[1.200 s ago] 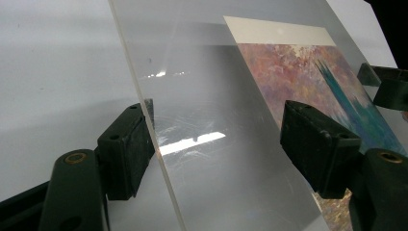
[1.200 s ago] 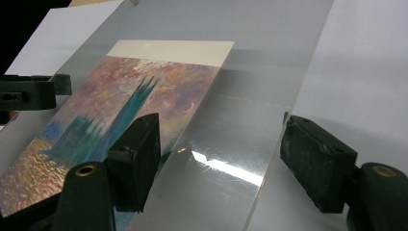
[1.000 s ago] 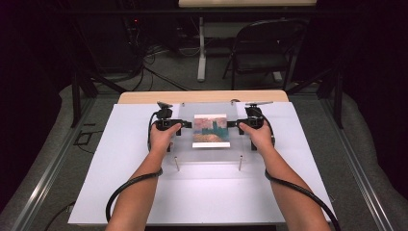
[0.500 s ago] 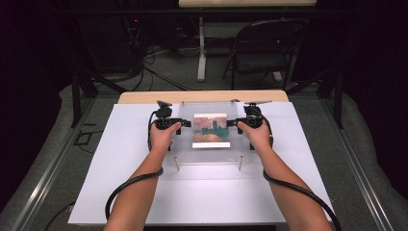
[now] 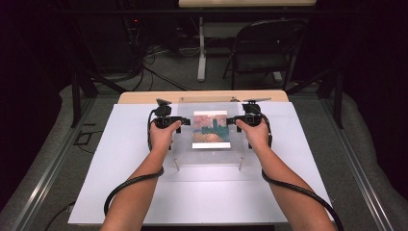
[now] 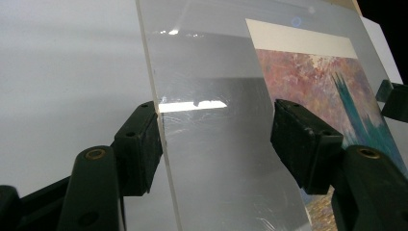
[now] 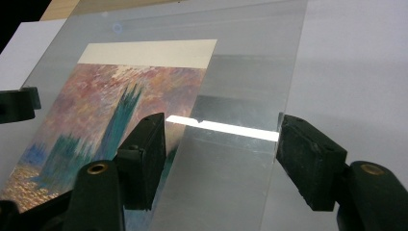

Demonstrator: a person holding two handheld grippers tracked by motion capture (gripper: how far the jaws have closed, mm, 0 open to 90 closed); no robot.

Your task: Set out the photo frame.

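At the bottom of the high view, two bare forearms rise from the lower edge and angle inward, a black cable looping off each. The left hand grips the left claw (image 5: pixel 185 122) at the left edge of a clear acrylic sheet (image 5: pixel 209 156); the right hand grips the right claw (image 5: pixel 231 120) at its right edge, wrists level, knuckles up. Both claws have just been closing, each with the sheet's edge between its jaws, yet the pads stand apart from it, gaping wide. The sheet lies in the middle of the white tabletop (image 5: pixel 120 183) on short pegs, over a painted print (image 5: pixel 210 130) of pink sky and teal towers. Farther up the frame, a wooden table edge (image 5: pixel 144 97), then a dark room with a folding chair (image 5: pixel 262 50) at upper right.
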